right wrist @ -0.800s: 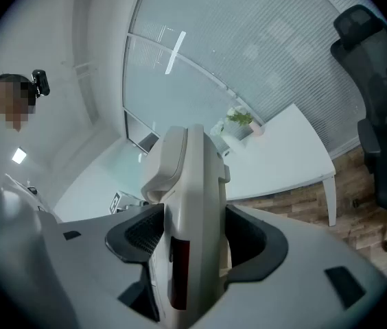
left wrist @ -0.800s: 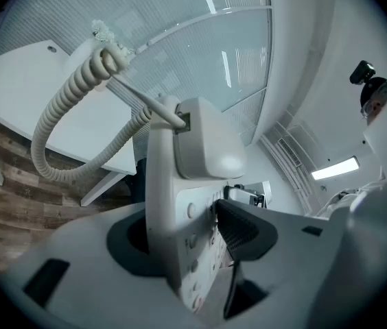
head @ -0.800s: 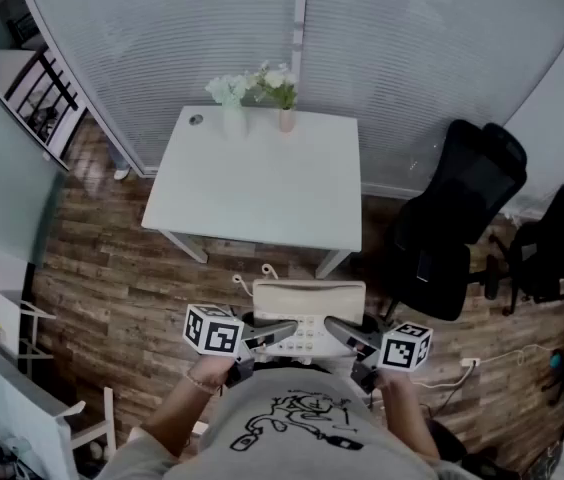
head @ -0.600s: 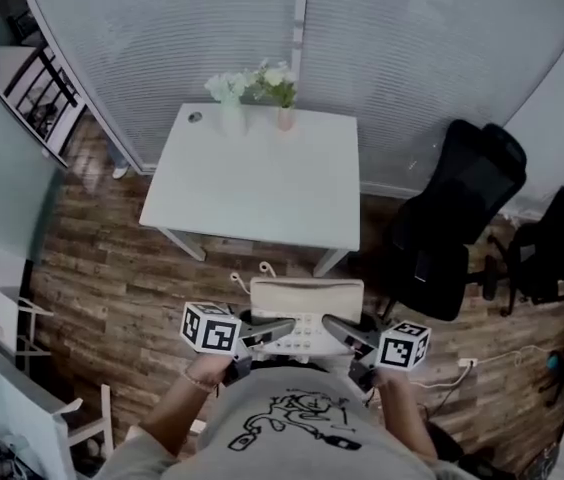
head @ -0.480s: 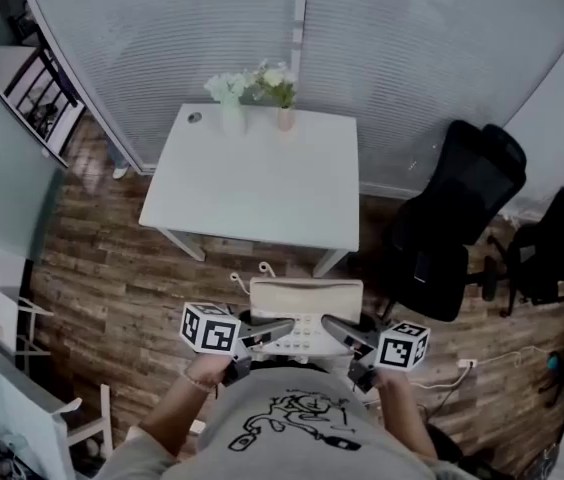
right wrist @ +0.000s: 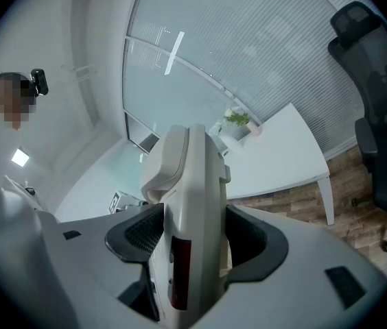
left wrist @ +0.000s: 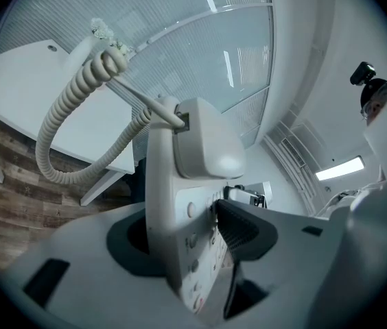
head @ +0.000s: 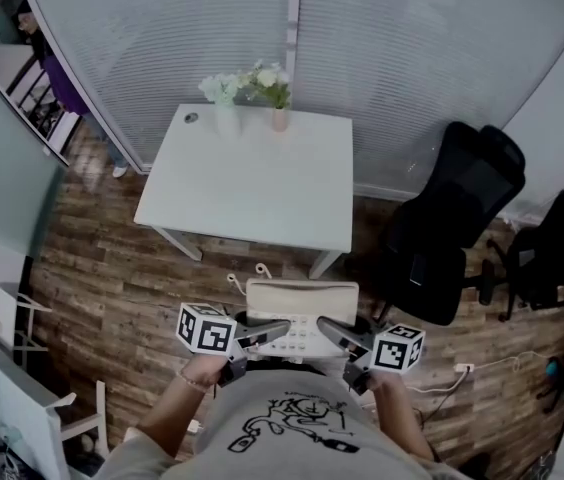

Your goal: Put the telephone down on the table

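Telephone [head: 302,310] status: held in the air close to my chest, over the wooden floor [head: 112,298] and well short of the white table [head: 252,188] — not yet set down. I have the left gripper [head: 267,332] clenched on its left side and the right gripper [head: 334,334] clenched on its right side, pads pressing the casing. Coiled cord [left wrist: 60,136] loops free from the telephone's far end.

white table [head: 252,188], flower vases [head: 224,116] at its far edge
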Available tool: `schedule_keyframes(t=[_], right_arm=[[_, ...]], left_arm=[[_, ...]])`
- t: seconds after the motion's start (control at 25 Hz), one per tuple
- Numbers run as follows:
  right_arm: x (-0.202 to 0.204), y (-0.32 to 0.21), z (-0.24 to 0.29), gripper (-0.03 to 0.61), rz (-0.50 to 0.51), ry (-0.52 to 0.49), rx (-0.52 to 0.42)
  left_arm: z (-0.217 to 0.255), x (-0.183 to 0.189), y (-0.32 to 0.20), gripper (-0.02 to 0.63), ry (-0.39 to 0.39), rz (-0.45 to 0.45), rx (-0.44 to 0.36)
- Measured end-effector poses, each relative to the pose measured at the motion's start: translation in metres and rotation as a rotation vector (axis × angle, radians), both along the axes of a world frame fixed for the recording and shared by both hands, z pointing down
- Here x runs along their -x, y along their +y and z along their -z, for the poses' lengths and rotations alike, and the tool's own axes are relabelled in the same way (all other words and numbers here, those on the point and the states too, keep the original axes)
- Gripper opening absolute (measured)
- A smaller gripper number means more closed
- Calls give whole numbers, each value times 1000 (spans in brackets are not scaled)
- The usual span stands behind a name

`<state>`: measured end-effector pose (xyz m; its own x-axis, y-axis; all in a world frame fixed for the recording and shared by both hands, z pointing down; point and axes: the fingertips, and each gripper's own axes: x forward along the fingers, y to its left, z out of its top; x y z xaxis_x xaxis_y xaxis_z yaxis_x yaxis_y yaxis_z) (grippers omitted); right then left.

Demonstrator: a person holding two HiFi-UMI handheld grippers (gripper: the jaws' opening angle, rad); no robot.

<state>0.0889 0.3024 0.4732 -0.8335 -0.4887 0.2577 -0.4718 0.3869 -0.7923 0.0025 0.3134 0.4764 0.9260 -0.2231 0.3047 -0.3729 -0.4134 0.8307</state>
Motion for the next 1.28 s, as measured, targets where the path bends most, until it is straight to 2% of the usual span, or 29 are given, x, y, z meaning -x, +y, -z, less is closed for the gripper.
schedule_keyframes(t=[0.4, 0.68, 1.28], right_arm=[[-20, 4, -4, 296, 6, 3, 7], [-14, -5, -8, 296, 8, 0, 11], [12, -80, -16, 296, -18, 27, 21]], left_arm=[[-4, -20, 5, 222, 7, 13, 11], [-6, -14, -4, 222, 4, 16, 12], [-18, 12, -82, 222, 27, -15, 28]])
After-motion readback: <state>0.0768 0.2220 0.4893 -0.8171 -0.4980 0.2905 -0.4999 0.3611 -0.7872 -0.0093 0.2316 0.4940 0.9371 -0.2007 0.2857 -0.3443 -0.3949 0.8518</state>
